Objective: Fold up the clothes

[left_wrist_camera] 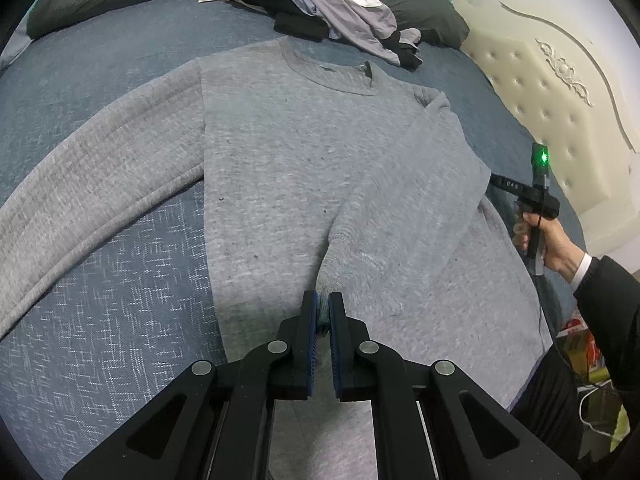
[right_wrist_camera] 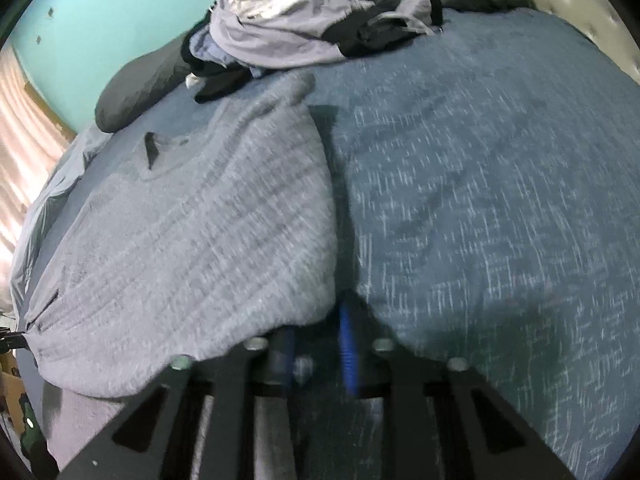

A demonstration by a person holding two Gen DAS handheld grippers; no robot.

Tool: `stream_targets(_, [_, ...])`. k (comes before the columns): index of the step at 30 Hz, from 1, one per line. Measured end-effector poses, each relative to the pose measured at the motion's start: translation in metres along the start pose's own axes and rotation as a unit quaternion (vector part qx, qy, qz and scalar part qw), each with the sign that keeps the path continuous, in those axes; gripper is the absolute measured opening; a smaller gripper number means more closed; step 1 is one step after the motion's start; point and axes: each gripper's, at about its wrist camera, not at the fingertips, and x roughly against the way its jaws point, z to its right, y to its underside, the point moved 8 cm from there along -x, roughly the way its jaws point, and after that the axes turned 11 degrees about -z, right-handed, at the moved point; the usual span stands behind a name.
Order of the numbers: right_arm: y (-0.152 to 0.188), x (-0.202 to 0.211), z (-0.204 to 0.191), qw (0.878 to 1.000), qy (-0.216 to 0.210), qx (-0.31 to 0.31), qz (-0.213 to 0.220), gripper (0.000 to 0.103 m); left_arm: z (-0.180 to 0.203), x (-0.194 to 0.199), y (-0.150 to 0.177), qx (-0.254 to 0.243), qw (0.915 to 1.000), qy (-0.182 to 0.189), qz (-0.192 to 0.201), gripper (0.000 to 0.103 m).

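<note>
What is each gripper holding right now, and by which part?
The left gripper is clamped on the cuff of the grey sweater's folded-over sleeve. The right gripper sits at the sweater's side edge; whether it grips is unclear.

The left gripper (left_wrist_camera: 322,312) points downward and away from the camera, its two black jaws with blue pads pressed nearly together on a gray sleeve cuff (left_wrist_camera: 323,300). The right gripper (right_wrist_camera: 320,344) angles downward too; its view is blurred, so whether its blue-padded jaws hold anything cannot be told. From the left wrist view, the person's right hand (left_wrist_camera: 548,244), in a dark sleeve with a white cuff, grasps that gripper's handle.
</note>
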Motion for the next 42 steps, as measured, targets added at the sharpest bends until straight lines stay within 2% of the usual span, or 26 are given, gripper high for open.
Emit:
stream_targets(3, [-0.008, 0.009, -0.005, 1.000, 0.000, 0.007, 0.017, 0.006, 0.000, 0.000, 0.000, 0.001, 1.0000, 0.000, 0.000, 0.006])
stream_targets(16, [-0.039, 0.058, 0.001, 0.996, 0.061, 0.034, 0.050, 0.004, 0.018, 0.001, 0.005, -0.019, 0.9998, -0.001, -0.009, 0.006])
stream_targets(21, [-0.038, 0.045, -0.003, 0.997, 0.069, 0.035, 0.031, 0.004, 0.012, -0.004, 0.007, -0.017, 0.9996, -0.011, -0.017, 0.006])
stream_targets(25, [-0.031, 0.033, 0.000, 0.999, 0.037, 0.016, 0.024, 0.005, 0.005, -0.006, 0.013, -0.011, 0.9996, -0.015, -0.022, 0.006])
stream_targets(30, [-0.019, 0.019, -0.002, 1.000, 0.017, 0.013, 0.003, 0.006, -0.005, -0.006, 0.016, -0.004, 0.9995, -0.022, -0.023, 0.006])
stream_targets(35, [-0.011, 0.012, -0.002, 0.999, 0.027, 0.029, -0.015, 0.007, -0.009, -0.003, 0.018, -0.005, 0.9994, -0.027, -0.019, 0.006])
stream_targets(42, [-0.011, -0.002, 0.003, 0.999, 0.030, 0.014, -0.031, 0.007, -0.009, 0.002, 0.020, -0.008, 0.9993, -0.032, -0.017, 0.006])
